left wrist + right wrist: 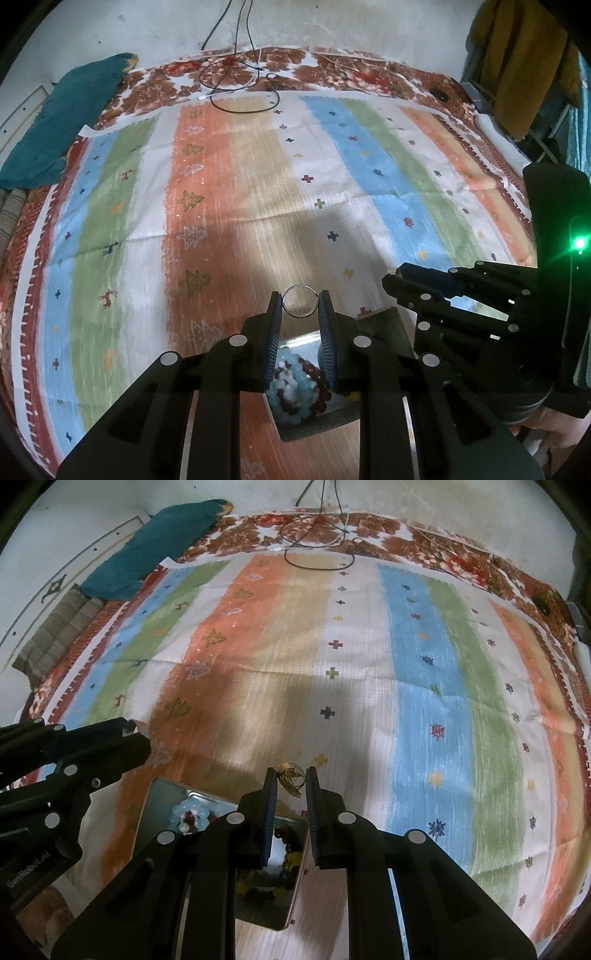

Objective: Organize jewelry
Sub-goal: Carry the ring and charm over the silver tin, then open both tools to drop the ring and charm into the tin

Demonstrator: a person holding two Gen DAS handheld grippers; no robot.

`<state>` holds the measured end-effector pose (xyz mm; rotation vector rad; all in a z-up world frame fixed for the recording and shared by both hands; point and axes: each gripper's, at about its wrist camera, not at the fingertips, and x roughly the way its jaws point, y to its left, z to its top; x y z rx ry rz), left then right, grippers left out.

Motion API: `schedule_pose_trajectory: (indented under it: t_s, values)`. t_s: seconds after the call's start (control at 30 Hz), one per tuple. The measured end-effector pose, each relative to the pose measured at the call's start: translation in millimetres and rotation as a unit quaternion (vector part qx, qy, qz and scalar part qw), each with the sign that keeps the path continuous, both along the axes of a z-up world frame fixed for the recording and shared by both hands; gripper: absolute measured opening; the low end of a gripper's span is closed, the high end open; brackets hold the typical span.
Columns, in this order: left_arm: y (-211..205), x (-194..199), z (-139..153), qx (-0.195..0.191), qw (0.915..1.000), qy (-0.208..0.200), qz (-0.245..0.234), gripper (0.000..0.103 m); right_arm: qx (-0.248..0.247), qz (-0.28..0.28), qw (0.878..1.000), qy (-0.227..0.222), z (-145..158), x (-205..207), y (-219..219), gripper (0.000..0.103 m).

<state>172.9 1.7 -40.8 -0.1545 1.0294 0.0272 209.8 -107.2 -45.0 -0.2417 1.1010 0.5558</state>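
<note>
My left gripper (300, 303) is shut on a thin silver ring (300, 287), pinched upright between its blue pads above the striped cloth. Below it lies an open metal box (314, 424) holding a light-blue and dark-red bead bracelet (295, 387). My right gripper (291, 781) is shut on a gold leaf-shaped ornament (291, 779), held over the far edge of the same box (155, 805), where the pale bead bracelet (190, 814) and dark and yellow beads (288, 860) lie. The right gripper's body (461, 295) shows at the right of the left wrist view, and the left gripper's body (74, 753) shows at the left of the right wrist view.
A striped, patterned cloth (240, 184) covers a floral bedspread (332, 70). A teal cloth (66, 118) lies at the far left, black cables (236, 85) at the far edge, and yellow fabric (524, 62) hangs at the far right.
</note>
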Motion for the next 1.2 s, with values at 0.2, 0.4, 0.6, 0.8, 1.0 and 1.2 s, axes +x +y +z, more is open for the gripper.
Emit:
schedule_pose_trajectory:
  t_s: [0.2, 0.4, 0.6, 0.8, 1.0, 1.2]
  values:
    - [-3, -12, 5, -0.002, 1.0000, -0.008, -0.002, 0.020, 0.010, 0.005, 1.000, -0.003, 7, -12, -5, 0.016]
    - [-4, -25, 7, -0.007, 0.9999, -0.014, -0.001, 0.020, 0.015, 0.010, 1.000, -0.007, 12, -24, -8, 0.016]
    - [-6, -39, 10, -0.009, 0.9997, -0.021, -0.003, 0.020, 0.016, 0.015, 1.000, -0.007, 13, -36, -12, 0.016]
    - [-11, -50, 12, -0.009, 0.9996, -0.026, -0.006, 0.020, 0.020, 0.024, 0.999, -0.006, 13, -48, -11, 0.016]
    - [-8, -48, 9, -0.023, 0.9995, -0.021, 0.000, 0.021, 0.028, 0.026, 0.999, -0.009, 14, -50, -10, 0.018]
    - [-2, -51, 13, -0.032, 0.9991, -0.026, 0.011, 0.030, 0.022, 0.021, 0.999, -0.011, 14, -50, -12, 0.031]
